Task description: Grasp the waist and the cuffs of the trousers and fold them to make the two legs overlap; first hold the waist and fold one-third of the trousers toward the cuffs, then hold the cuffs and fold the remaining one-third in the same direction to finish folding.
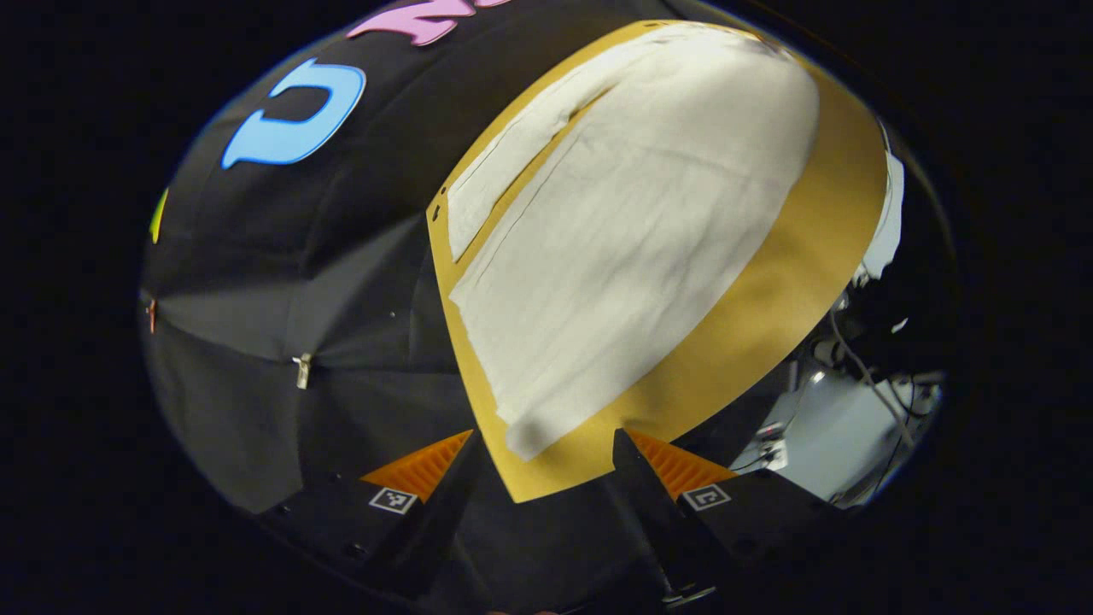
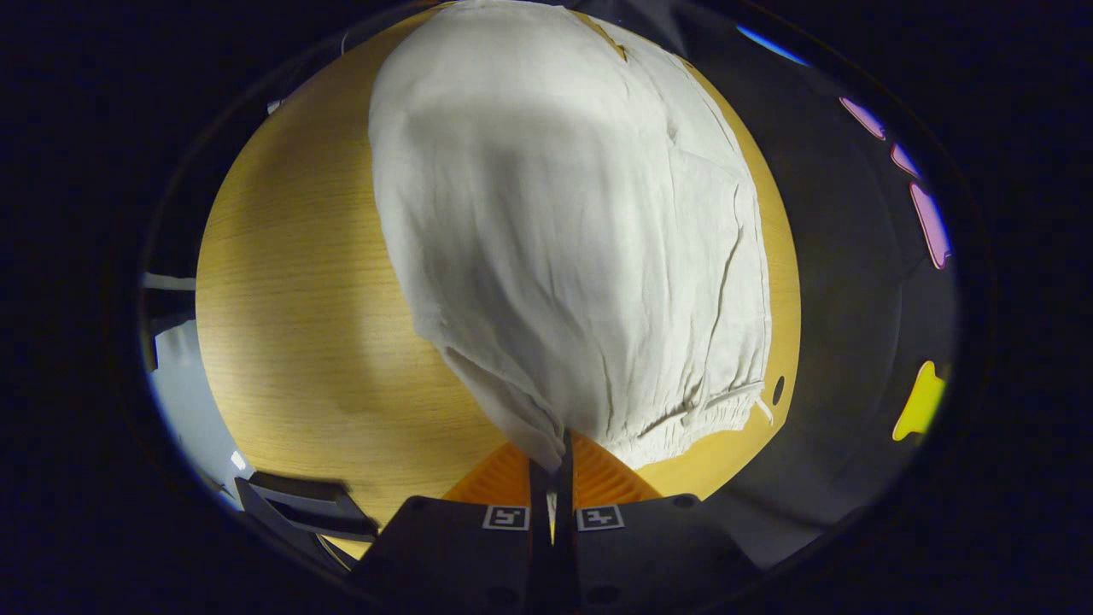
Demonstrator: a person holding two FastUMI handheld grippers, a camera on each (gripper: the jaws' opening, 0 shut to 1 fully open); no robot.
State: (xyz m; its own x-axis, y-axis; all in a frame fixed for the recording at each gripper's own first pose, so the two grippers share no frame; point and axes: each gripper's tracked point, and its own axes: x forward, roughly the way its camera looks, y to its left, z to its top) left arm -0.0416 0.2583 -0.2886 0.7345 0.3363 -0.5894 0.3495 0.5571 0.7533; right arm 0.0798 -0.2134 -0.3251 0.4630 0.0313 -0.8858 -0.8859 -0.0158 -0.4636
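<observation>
I see the pale trousers [image 2: 564,231] spread on the wooden table [image 2: 299,325], their gathered waist nearest the right gripper [image 2: 552,461], whose two fingers are pinched together on the waist edge. In the left gripper view the trousers [image 1: 623,248] lie flat near the table's [image 1: 768,316] corner, and my left gripper [image 1: 542,453] hangs spread wide, holding nothing, just off the cuff end.
</observation>
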